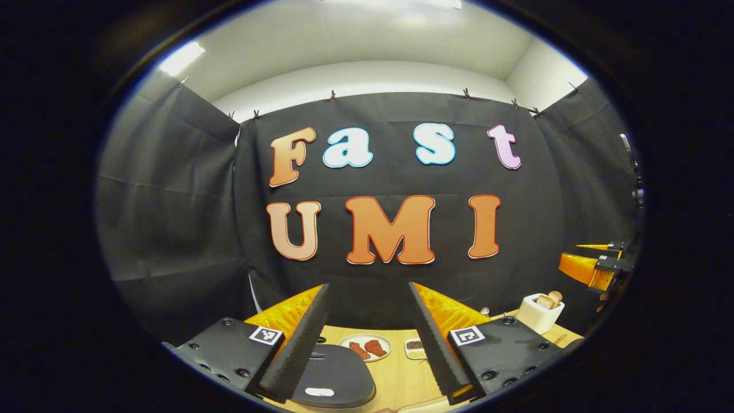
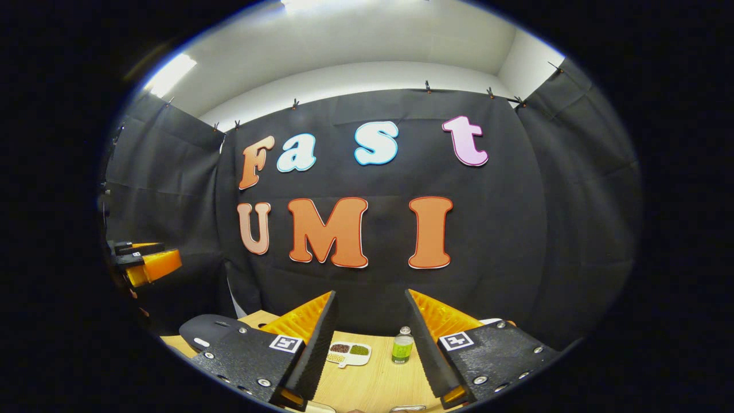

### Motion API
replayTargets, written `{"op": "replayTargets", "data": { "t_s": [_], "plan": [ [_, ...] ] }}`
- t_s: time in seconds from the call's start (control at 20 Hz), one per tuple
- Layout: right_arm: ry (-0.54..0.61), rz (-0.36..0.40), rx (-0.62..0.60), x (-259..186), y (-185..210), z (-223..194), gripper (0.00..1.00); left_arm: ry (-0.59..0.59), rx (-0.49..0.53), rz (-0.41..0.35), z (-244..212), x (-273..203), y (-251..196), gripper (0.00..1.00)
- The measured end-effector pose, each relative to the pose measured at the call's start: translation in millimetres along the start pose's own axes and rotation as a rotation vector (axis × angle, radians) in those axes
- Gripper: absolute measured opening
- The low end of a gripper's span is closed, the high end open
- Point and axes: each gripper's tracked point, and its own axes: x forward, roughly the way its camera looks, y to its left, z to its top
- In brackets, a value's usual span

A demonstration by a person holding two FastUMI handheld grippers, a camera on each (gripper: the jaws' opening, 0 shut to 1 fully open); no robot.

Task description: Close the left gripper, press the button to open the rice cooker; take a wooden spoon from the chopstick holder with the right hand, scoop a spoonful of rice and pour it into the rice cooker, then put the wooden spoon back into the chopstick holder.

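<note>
**Nothing begun yet: both grippers raised and open, cooker lid down**

In the left gripper view, going left to right: the rice cooker (image 1: 332, 376) sits low on the wooden table (image 1: 401, 378), dark and rounded, its lid down, a pale oval patch near its front edge that may be the button, though I cannot be sure; the left gripper (image 1: 370, 338) hangs above it with its jaws spread wide, nothing between them; past the cooker lie a round plate of reddish food (image 1: 365, 347) and a small divided dish (image 1: 414, 347); further right stands the white chopstick holder (image 1: 540, 312) with wooden handles poking out of its top, the spoon presumably among them; at the far right edge the other gripper shows in the air.

In the right gripper view, left to right: the far gripper floats at the left edge; the cooker's dark dome peeks out behind the near finger; the right gripper (image 2: 370, 344) is likewise parted and empty; between its fingers lie the divided dish of grains and a small green bottle (image 2: 402, 347).

By my reading every step remains: the left jaws are not yet closed for the press; the lid is unopened; the spoon is untouched in its holder; scooping, pouring and returning all lie ahead.
</note>
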Motion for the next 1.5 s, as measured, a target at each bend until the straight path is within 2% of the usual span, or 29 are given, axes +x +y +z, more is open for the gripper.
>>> {"op": "replayTargets", "data": {
  "t_s": [0.05,0.1,0.35,0.4,0.45,0.5,0.65,0.7,0.75,0.8,1.0,1.05,1.15,1.2,1.5],
  "plan": [
    [0.001,-0.001,-0.003,-2,1,1,0.77,-0.018,0.007,0.002,5,-2,2,0.9],
    [0.003,0.001,-0.003,-3,2,0,0.72,-0.032,0.011,-0.002,8,-6,1,0.9],
    [-0.017,0.018,-0.007,-4,12,9,0.72,-0.048,0.014,0.001,9,-13,2,0.9],
    [-0.022,0.024,-0.005,-4,14,10,0.67,-0.045,0.017,0.001,9,-14,2,0.9],
    [-0.025,0.029,-0.002,-5,15,10,0.67,-0.044,0.023,0.005,8,-15,4,0.9],
    [-0.028,0.031,-0.003,-5,17,11,0.72,-0.041,0.028,0.007,7,-17,5,0.9],
    [-0.04,0.033,-0.023,-5,19,15,0.72,-0.047,0.038,0.012,9,-21,11,0.9],
    [-0.042,0.036,-0.027,-5,22,17,0.77,-0.049,0.038,0.015,9,-22,12,0.9],
    [-0.046,0.043,-0.029,-4,25,18,0.77,-0.046,0.035,0.018,8,-23,13,0.9],
    [-0.05,0.051,-0.029,-2,30,21,0.72,-0.044,0.032,0.02,7,-24,14,0.9],
    [-0.048,0.074,-0.036,2,41,18,0.72,-0.036,0.037,0.03,2,-25,20,0.89],
    [-0.046,0.079,-0.036,2,44,18,0.77,-0.036,0.041,0.03,2,-26,20,0.89],
    [-0.041,0.085,-0.036,4,47,15,0.77,-0.037,0.047,0.029,3,-25,22,0.89],
    [-0.041,0.084,-0.041,5,48,14,0.72,-0.036,0.053,0.031,1,-24,24,0.89],
    [-0.038,0.086,-0.048,5,48,8,0.74,-0.011,0.053,0.05,-9,-22,35,0.89]
  ]
}}
